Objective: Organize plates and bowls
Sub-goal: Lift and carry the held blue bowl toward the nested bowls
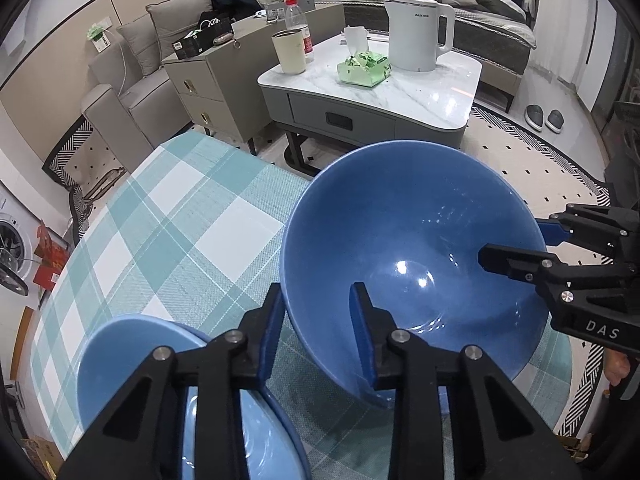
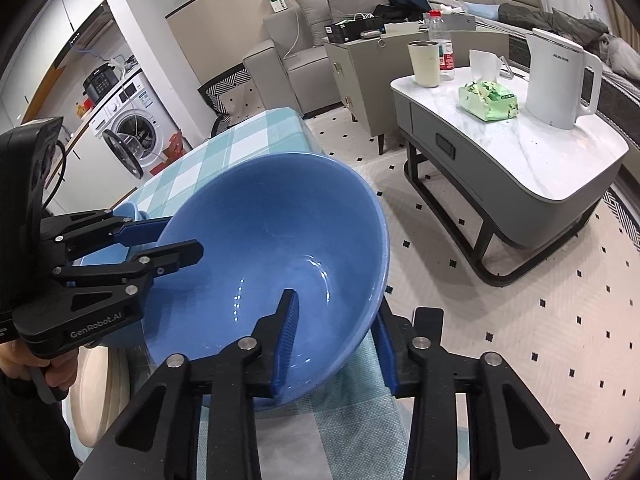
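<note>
Only your left wrist view shows the blue plate lying under the left gripper, and slippers on the rug; your right wrist view instead takes in the washing machine and a cooker on the counter beyond the left gripper. Under both grippers lies a teal checked tablecloth. Ahead of them stand a marble-topped coffee table with a white kettle, a tissue pack, a cream tumbler and a water bottle, then a grey sofa. Your left gripper is clamped on the near-left rim of the large blue bowl, one pad inside and one outside. Your right gripper pinches the opposite rim the same way. The bowl sits tilted between them, at the cloth's edge nearest the coffee table.
</note>
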Demonstrator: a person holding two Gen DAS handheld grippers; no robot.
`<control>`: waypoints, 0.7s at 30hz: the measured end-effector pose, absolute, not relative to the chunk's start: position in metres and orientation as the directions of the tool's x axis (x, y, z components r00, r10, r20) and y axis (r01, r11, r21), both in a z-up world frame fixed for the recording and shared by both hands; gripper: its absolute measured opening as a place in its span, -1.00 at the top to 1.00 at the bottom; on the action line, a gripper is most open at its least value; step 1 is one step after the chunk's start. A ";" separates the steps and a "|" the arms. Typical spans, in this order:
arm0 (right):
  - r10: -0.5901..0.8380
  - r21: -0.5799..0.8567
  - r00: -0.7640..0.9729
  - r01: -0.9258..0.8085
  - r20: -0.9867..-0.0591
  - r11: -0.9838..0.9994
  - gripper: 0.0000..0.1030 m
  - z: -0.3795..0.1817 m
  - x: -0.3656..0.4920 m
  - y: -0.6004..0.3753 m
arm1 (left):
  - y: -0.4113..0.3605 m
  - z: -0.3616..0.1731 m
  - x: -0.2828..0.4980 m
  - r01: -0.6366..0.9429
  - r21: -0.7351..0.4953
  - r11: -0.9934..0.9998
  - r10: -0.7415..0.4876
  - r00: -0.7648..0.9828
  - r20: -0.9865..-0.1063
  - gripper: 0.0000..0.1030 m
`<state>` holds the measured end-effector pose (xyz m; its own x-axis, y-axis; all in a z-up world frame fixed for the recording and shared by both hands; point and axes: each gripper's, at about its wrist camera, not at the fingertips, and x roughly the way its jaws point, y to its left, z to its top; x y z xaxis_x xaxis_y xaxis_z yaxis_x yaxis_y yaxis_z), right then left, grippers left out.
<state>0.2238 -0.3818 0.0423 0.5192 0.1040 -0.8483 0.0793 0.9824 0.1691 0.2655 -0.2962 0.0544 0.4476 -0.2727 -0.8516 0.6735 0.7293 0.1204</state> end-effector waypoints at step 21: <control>0.082 0.162 0.547 0.099 -0.833 0.982 0.37 0.050 0.221 -0.383 | -0.293 0.066 0.262 0.661 0.116 0.742 -0.293 0.475 -0.830 0.45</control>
